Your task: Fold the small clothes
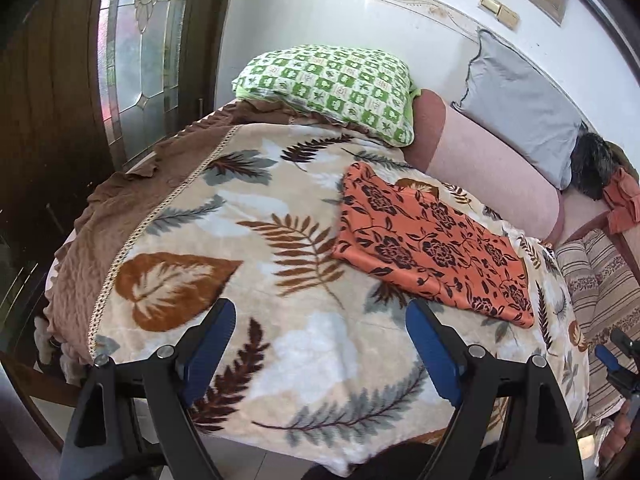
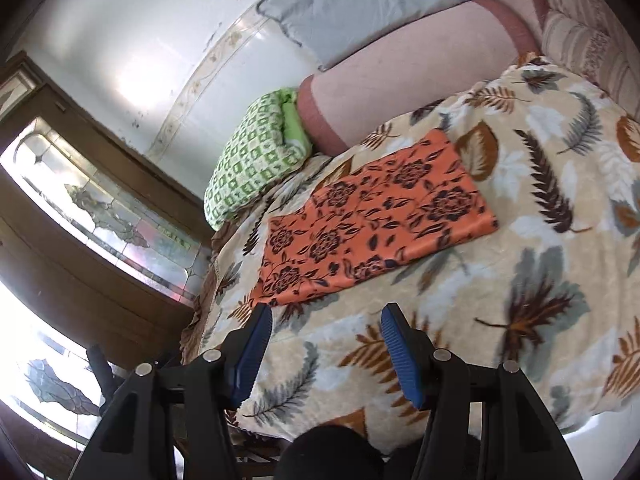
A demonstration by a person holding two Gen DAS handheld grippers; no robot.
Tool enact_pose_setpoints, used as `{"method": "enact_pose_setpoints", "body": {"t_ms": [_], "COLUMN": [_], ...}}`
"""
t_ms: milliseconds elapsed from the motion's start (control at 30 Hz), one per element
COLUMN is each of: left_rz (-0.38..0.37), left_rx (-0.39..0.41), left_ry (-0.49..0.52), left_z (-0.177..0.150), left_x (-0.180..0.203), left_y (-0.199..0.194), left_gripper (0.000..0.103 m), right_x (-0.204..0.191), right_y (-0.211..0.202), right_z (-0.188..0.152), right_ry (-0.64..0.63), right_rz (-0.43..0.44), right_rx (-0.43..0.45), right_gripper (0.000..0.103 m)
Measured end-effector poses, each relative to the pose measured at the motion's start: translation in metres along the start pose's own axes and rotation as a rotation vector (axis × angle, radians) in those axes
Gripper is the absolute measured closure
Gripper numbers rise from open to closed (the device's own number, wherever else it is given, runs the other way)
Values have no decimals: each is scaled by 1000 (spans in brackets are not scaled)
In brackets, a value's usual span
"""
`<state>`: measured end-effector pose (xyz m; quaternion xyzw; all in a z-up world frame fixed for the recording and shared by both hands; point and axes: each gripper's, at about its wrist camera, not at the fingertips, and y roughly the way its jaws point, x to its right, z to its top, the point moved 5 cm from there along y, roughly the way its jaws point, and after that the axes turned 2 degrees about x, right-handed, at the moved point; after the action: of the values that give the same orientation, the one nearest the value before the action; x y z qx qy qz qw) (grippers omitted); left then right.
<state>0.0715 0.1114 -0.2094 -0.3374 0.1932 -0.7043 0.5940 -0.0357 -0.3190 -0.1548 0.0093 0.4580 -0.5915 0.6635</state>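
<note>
Cloth (image 1: 434, 240) lay folded flat on the blanket (image 1: 248, 240); folding looked nearly finished. Left gripper (image 1: 320, 312) and right gripper (image 2: 326, 318) hovered near, jaws apart, empty.

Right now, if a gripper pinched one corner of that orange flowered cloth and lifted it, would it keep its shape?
Probably not. The orange flowered cloth lies thin and flat against the leaf-print blanket, so it would likely droop and unfold. It looks light, and pushing would probably wrinkle it.

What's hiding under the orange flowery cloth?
The orange cloth lies flat on the leaf-patterned blanket, which shows all around it. Whatever sits directly beneath it is covered, so only the blanket can be made out there.
</note>
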Motion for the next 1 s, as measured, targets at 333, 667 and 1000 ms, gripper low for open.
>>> {"method": "enact_pose_setpoints", "body": {"t_ms": [333, 667, 1000], "left_rz": [-41, -121, -158], "left_rx": [-48, -103, -15], "left_ry": [78, 204, 316], "left_z": [-9, -23, -6], "left_x": [22, 77, 142], "left_y": [29, 41, 21], "left_gripper": [16, 16, 16], "right_x": [24, 83, 90], "right_y": [21, 2, -9], "right_z": [9, 17, 24], "right_ry": [51, 178, 158], "right_rz": [-63, -82, -48], "right_rx": [15, 82, 110], "right_gripper": [42, 42, 42]}}
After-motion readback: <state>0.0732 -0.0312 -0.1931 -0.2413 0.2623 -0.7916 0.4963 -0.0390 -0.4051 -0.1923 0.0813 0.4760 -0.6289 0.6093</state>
